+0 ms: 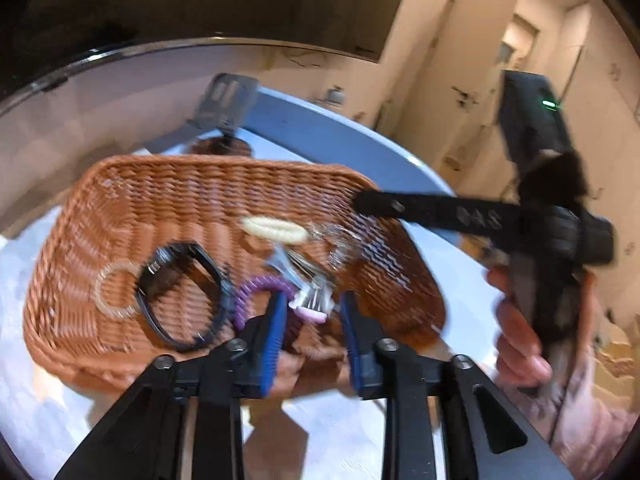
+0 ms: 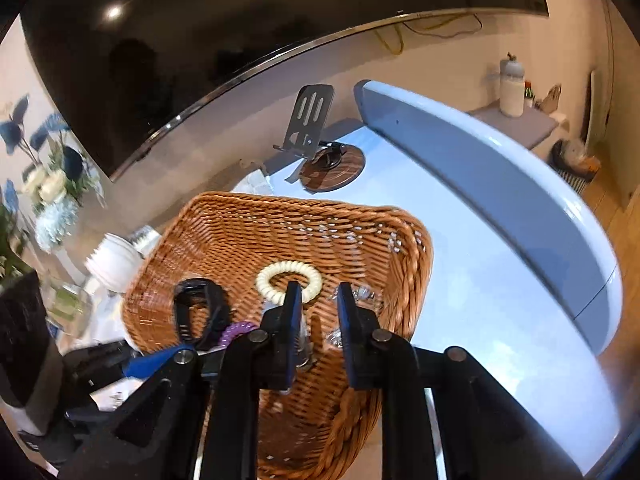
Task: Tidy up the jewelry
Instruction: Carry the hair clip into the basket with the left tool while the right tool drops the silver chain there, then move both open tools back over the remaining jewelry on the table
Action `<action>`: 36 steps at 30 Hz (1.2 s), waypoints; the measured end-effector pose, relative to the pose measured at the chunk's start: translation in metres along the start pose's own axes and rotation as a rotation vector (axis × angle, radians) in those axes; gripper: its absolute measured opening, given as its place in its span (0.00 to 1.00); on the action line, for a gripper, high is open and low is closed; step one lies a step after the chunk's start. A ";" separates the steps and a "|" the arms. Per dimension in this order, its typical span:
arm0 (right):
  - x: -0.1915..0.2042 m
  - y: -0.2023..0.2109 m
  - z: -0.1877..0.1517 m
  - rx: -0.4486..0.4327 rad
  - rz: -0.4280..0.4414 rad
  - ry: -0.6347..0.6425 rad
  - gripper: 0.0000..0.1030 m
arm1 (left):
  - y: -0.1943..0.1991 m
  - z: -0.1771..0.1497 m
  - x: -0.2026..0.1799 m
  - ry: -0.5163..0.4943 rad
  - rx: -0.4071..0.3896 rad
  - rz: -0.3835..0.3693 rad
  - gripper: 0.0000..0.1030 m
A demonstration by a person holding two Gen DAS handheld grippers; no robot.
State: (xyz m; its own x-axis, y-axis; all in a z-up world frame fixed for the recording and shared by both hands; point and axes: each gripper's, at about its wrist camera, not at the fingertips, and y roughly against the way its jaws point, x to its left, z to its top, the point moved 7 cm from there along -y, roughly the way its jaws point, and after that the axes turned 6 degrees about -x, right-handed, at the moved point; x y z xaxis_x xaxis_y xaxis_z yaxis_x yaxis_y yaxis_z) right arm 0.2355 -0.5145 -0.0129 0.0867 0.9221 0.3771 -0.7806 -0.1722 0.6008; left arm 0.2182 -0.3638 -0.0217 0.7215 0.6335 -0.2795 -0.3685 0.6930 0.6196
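A woven brown basket (image 1: pixel 132 196) (image 2: pixel 240 224) on the pale table holds a cream spiral hair tie (image 1: pixel 274 229) (image 2: pixel 288 272), a black band (image 1: pixel 182 300) (image 2: pixel 200 308), a purple spiral tie (image 1: pixel 256 292) (image 2: pixel 236 330), a clear ring (image 1: pixel 114 290) and a silver clip bundle with a pink end (image 1: pixel 312 304). My left gripper (image 1: pixel 314 314) is open low over the basket, its blue pads either side of the clip bundle without pressing it. The right gripper (image 2: pixel 320 300) is open just past the cream tie, with clear wrapped pieces (image 2: pixel 360 294) beside it. One of its black fingers (image 1: pixel 384 204) reaches over the basket's right rim.
A metal phone stand (image 2: pixel 310 120) and a round wooden disc (image 2: pixel 332 170) sit behind the basket. White ribbed dishes (image 2: pixel 114 260) and a vase of flowers (image 2: pixel 52 196) stand to its left. The table's raised blue-white edge (image 2: pixel 500 184) curves along the right. A hand (image 1: pixel 520 340) grips the right tool.
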 end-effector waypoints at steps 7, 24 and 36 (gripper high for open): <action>0.025 0.021 -0.002 -0.031 0.031 0.014 0.29 | 0.052 -0.009 0.012 0.019 -0.063 0.069 0.52; 0.230 0.023 -0.080 0.022 0.208 0.323 0.34 | 0.259 -0.087 0.118 0.226 -0.272 0.330 0.52; 0.263 -0.049 -0.172 0.116 0.232 0.445 0.34 | 0.311 -0.203 0.233 0.498 -0.253 0.568 0.52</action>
State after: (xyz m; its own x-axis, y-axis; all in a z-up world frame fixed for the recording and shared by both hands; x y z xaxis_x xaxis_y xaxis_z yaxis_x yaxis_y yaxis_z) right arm 0.1902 -0.2040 -0.0640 -0.3722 0.9089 0.1882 -0.6723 -0.4037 0.6205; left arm 0.1530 0.0692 -0.0429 0.0584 0.9514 -0.3023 -0.7663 0.2368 0.5972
